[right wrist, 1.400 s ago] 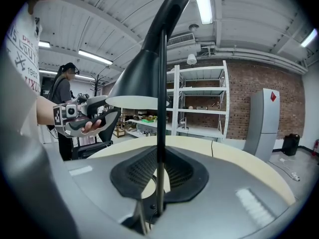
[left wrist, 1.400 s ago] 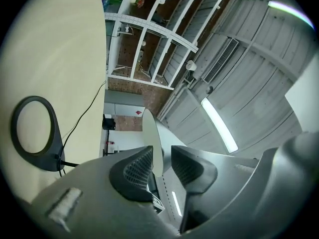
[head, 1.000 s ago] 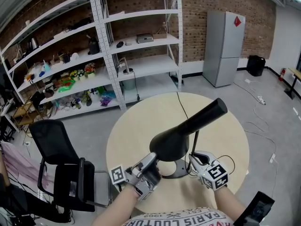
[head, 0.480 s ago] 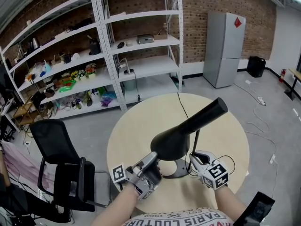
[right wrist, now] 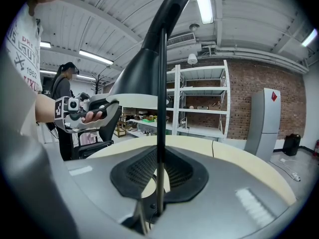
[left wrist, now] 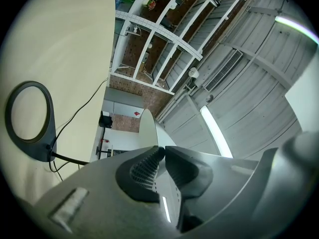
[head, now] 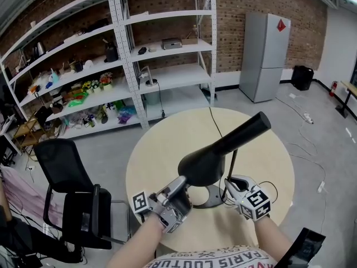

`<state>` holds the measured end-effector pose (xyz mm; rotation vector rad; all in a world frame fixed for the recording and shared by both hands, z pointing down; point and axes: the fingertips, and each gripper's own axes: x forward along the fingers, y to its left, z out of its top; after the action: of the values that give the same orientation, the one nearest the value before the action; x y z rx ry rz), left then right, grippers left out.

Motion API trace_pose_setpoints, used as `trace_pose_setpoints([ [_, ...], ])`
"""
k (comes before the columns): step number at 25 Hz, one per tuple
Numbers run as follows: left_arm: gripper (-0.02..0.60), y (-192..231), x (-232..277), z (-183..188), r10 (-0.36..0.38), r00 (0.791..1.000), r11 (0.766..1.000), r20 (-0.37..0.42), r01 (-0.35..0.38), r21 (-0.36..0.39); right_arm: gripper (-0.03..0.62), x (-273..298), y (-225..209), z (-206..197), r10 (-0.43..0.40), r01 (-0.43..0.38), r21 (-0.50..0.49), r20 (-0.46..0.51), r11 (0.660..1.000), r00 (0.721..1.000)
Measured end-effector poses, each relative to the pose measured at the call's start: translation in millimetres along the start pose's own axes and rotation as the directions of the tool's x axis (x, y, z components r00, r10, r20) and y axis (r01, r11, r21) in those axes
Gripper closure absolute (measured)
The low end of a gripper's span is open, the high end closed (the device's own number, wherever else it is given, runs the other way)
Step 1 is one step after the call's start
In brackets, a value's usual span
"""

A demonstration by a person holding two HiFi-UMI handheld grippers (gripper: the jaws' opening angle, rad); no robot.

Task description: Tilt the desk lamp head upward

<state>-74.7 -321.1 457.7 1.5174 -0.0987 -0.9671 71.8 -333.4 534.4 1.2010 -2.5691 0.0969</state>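
Lamp base (head: 211, 201) sits on the bench (head: 162, 144). The lamp head (head: 203, 163) hangs above the base, its neck angled up and away. My left gripper (head: 181, 184), left of the base, is pinched on the head's rim. My right gripper (head: 228, 186) is clamped on the thin stem (right wrist: 160, 108) just above the base.

The desk lamp (head: 203, 162) stands on the round table (head: 159, 149) at frame centre, with chair (head: 67, 172) lower left, shelving (head: 128, 54) upper left, refrigerator (head: 262, 57) upper right.

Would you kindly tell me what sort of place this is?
Probably a workshop or lab: bare brick wall, metal shelving loaded with odds and ends, and a grey, concrete-looking floor.
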Motion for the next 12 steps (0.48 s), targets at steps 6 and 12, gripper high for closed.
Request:
trace_pose_setpoints([
  [6, 0.549, -13, -1, 9, -0.006, 1.000, 1.000, 0.002, 0.006, 0.028, 0.556, 1, 1, -1, -0.002, 0.002, 0.003, -0.009, 1.000, 1.000],
  [12, 0.551, -20, 1, 14, 0.013, 1.000, 0.998, -0.001, -0.013, 0.054, 0.556, 2, -1, 0, -0.011, 0.012, 0.014, -0.007, 1.000, 1.000],
])
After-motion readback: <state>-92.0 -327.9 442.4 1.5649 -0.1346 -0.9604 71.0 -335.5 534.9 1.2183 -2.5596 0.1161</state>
